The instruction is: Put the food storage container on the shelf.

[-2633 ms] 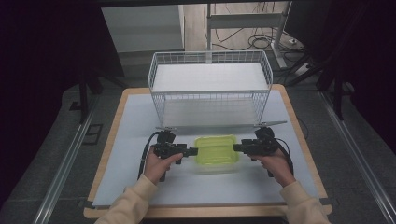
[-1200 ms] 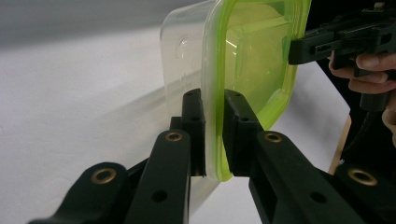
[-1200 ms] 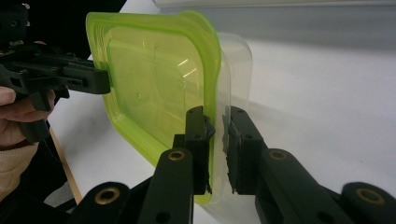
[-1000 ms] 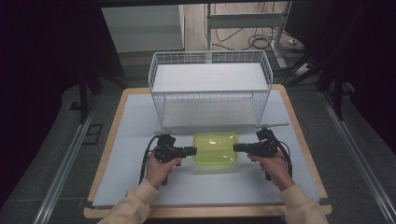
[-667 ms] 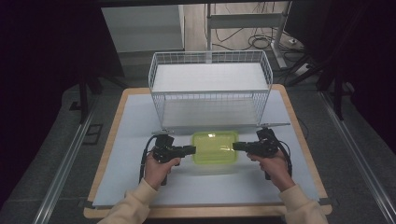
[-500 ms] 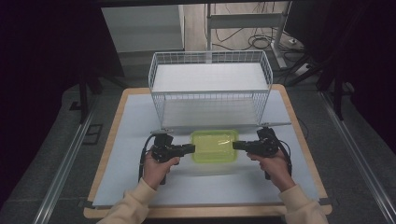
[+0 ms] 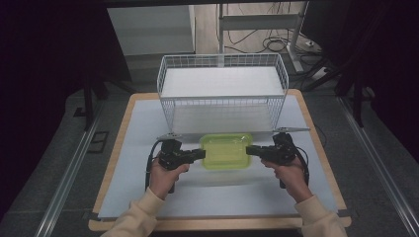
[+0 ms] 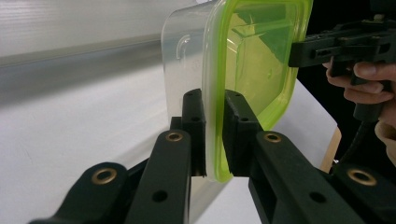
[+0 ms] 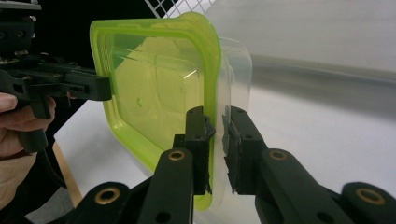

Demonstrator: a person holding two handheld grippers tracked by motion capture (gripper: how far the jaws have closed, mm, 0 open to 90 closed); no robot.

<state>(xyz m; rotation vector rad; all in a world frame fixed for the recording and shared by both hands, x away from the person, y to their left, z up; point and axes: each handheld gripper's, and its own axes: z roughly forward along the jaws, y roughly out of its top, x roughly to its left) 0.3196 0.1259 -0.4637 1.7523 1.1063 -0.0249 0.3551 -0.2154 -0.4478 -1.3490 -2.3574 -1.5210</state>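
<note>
Holding: a clear box with a green lid [image 7: 226,150] is gripped between two claws, one at each short end.
Box position: it sits in front of the wire basket [image 7: 222,91], near the basket's front wall, over the white surface [image 7: 133,128]. A soft shadow lies on the surface below it; whether it touches the surface, I cannot tell.
Left claw: the left claw [image 7: 199,154] comes in from the left in the high view. In the left gripper view the claw [image 8: 213,135] is closed on the box's edge, with the green lid rim and the clear wall pinched between the two black jaws.
Right claw: the right claw [image 7: 250,150] comes in from the right, facing the left one. In the right gripper view this claw [image 9: 218,144] clamps the opposite edge, with one jaw on the lid side and the other on the clear body side.
Lid: seated on the box, green and see-through.
Hands: left hand [image 7: 165,177] and right hand [image 7: 290,174] each grasp a claw handle; cream sleeves show at the bottom of the high view.
Basket: white wire, on the far half of the surface.
</note>
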